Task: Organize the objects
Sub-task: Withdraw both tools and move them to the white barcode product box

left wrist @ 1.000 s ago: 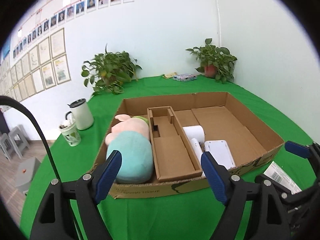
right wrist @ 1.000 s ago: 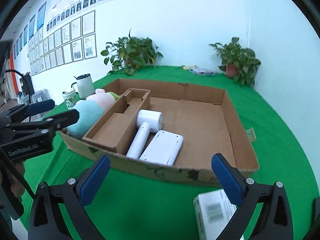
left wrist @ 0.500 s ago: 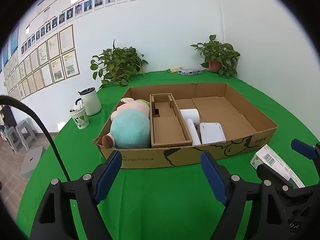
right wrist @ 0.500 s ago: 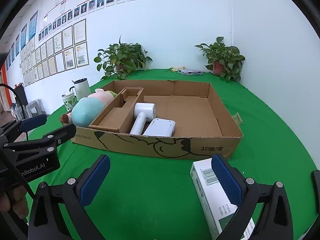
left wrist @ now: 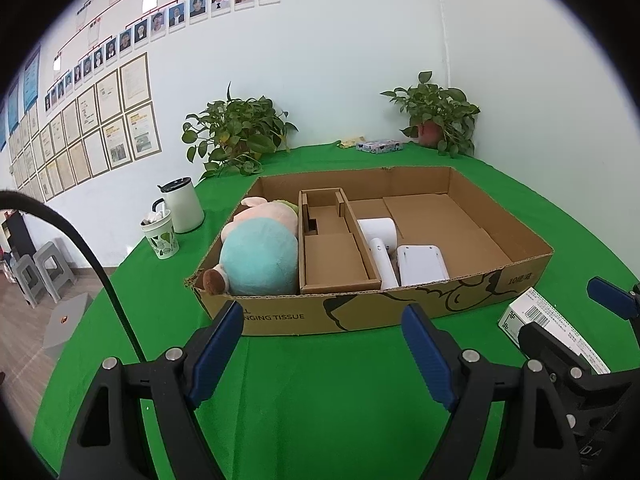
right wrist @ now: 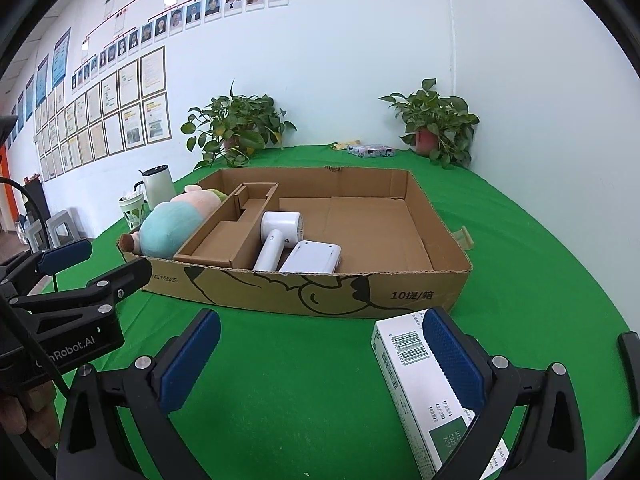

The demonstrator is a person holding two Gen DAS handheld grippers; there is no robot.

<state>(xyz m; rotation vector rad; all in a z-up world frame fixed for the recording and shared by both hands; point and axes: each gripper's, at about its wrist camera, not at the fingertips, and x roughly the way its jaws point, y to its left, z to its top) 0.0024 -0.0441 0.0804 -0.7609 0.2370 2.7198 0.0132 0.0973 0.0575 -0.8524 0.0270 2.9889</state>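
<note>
White carton (right wrist: 416,376) lies outside the box's (right wrist: 304,292) front wall, both claws (left wrist: 320,344) (right wrist: 320,360) released.

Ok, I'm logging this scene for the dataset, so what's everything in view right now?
carton: 1, brown cardboard tray, middle of the table
insert: 1, brown cardboard, inside the carton, beside the plush
plush: 1, teal and pink, carton's left end
dryer: 1, white, in the carton, right of the insert
case: 1, white, in the carton, beside the dryer
packet: 1, white with barcode, on the cloth outside the carton
kettle: 1, white, left of the carton
cup: 1, leaf print, by the kettle
plants: 2, green, at the back
cloth: 1, green, covers the table
left gripper: open, empty
right gripper: open, empty
</note>
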